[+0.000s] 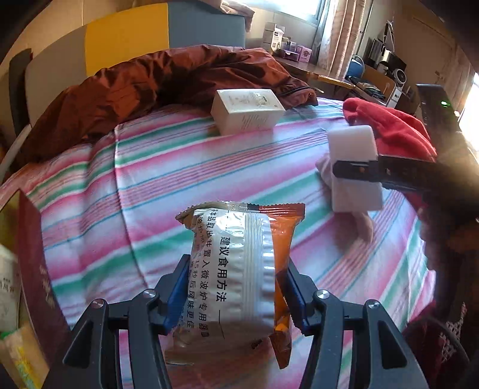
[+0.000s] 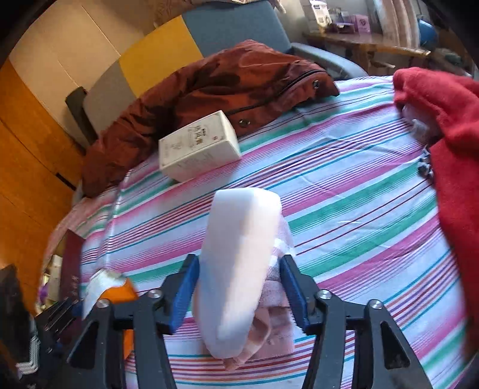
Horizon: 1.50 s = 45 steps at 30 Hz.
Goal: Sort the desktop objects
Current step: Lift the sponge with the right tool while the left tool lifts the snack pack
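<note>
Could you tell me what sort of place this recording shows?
Probably a lived-in bedroom or dormitory: a striped pink-and-green cotton sheet covers the surface, a rust-brown padded jacket lies across it, and a curtained window stands behind.

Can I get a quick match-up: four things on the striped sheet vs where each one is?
Things:
1. snack packet
2. white foam block
3. white box
4. red garment

Places:
A. at the sheet's right edge, in the right wrist view
B. between the left gripper's blue pads
C. on the sheet beside the brown jacket
D. between the right gripper's blue pads, pink cloth alongside

Pairs: 1-B, 2-D, 3-C, 4-A
</note>
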### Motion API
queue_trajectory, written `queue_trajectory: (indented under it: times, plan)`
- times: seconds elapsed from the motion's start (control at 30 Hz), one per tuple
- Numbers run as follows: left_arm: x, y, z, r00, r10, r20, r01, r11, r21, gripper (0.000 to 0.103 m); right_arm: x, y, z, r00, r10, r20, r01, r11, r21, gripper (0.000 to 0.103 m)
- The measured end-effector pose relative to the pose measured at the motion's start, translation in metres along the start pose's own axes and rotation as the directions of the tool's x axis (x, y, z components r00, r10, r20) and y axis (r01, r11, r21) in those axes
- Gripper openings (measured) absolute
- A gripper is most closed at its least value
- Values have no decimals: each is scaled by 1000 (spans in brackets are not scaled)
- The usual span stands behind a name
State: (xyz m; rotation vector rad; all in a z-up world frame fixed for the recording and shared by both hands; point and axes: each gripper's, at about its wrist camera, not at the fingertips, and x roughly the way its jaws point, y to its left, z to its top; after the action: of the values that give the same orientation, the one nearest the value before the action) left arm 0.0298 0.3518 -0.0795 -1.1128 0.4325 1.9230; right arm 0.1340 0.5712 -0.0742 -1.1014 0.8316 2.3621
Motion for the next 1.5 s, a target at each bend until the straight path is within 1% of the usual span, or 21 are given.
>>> queue_trajectory:
  times: [0.03, 0.1, 0.2, 0.27, 0.37, 0.53, 0.57, 0.6, 0.67, 0.7, 0.77, 0.83, 0.9, 0.93, 1.0, 1.1, 1.2, 1.33, 1.43, 1.5]
  plan:
    - [-3, 0, -3, 1000, 1, 2, -1, 1000, 0, 58, 1, 2, 0, 1000, -15, 3, 15, 1000, -9, 64]
    - [-8, 2, -9, 1000, 8, 7, -8, 1000, 6, 58, 1, 2, 1, 1000, 6, 9, -6, 1000, 4, 70]
    - [-15, 8, -14, 1000, 7, 9, -6, 1000, -9, 58, -2, 7, 3, 998, -26, 57, 26, 1000, -1, 74]
    - [-19, 11, -17, 1000, 9, 16, -8, 1000, -15, 58, -3, 12, 4, 995, -54, 81, 56, 998, -15, 84]
    - [-23, 16, -18, 1000, 9, 23, -9, 1000, -21, 58, -8, 19, 9, 991, -77, 109, 81, 996, -36, 84]
    - [-25, 24, -24, 1000, 1, 12, -1, 999, -44, 58, -1, 36, 18, 986, -123, 112, 134, 987, -93, 84]
    - [-25, 25, -25, 1000, 0, 11, 0, 999, -46, 58, 0, 38, 19, 985, -132, 111, 144, 984, -103, 82]
    - [-25, 26, -26, 1000, 0, 11, 1, 999, -46, 58, 2, 41, 19, 984, -141, 109, 154, 981, -121, 71]
    - [-26, 26, -28, 1000, -3, 15, 4, 999, -44, 58, 4, 48, 17, 976, -193, 103, 207, 965, -161, 40]
    - [-26, 26, -28, 1000, -7, 15, 8, 999, -44, 58, 3, 51, 14, 974, -202, 103, 218, 961, -171, 38]
    - [-27, 26, -29, 1000, -15, 16, 16, 999, -47, 58, 0, 53, 9, 970, -213, 117, 231, 958, -172, 38]
    - [-28, 25, -31, 1000, -21, 20, 21, 999, -45, 58, -8, 51, 4, 970, -204, 134, 222, 964, -145, 38]
    - [-29, 26, -32, 999, -28, 25, 29, 998, -48, 58, -16, 54, 1, 966, -207, 156, 230, 962, -145, 37]
    - [-30, 26, -33, 999, -30, 30, 31, 998, -51, 58, -21, 58, -2, 967, -196, 164, 222, 963, -155, 27]
    - [-31, 27, -34, 999, -33, 35, 35, 998, -59, 58, -28, 67, -9, 967, -197, 164, 226, 956, -185, 25]
    - [-35, 28, -36, 998, -35, 44, 38, 998, -57, 58, -36, 74, -18, 972, -175, 155, 205, 958, -201, 23]
    - [-45, 27, -37, 996, -42, 73, 46, 997, -55, 58, -45, 76, -28, 979, -142, 145, 166, 971, -174, 21]
    - [-63, 33, -35, 992, -41, 116, 49, 997, -65, 58, -54, 82, -38, 986, -96, 138, 116, 982, -146, 21]
    - [-73, 38, -34, 991, -29, 133, 39, 996, -76, 58, -62, 94, -42, 987, -57, 151, 80, 985, -152, 21]
    - [-79, 42, -33, 989, -23, 145, 36, 995, -90, 58, -63, 104, -41, 987, -50, 153, 76, 982, -172, 21]
